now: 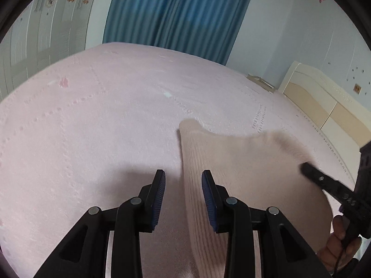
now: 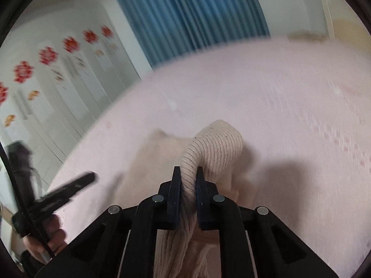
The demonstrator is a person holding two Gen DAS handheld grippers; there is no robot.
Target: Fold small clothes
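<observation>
The left tongs (image 1: 183,176) are hovering spread apart over the pink bed (image 1: 92,120), straddling the left edge of a beige ribbed garment (image 1: 243,166) that is lying beside the right tongs (image 1: 310,173).

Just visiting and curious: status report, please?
Left tool open, empty. Right tool clamped on ribbed cream garment, lifting it off pink bed. Nothing in the way.

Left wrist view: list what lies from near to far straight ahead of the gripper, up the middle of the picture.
Left gripper, open → edge of the beige knit garment → pink bedspread → blue curtain.
</observation>
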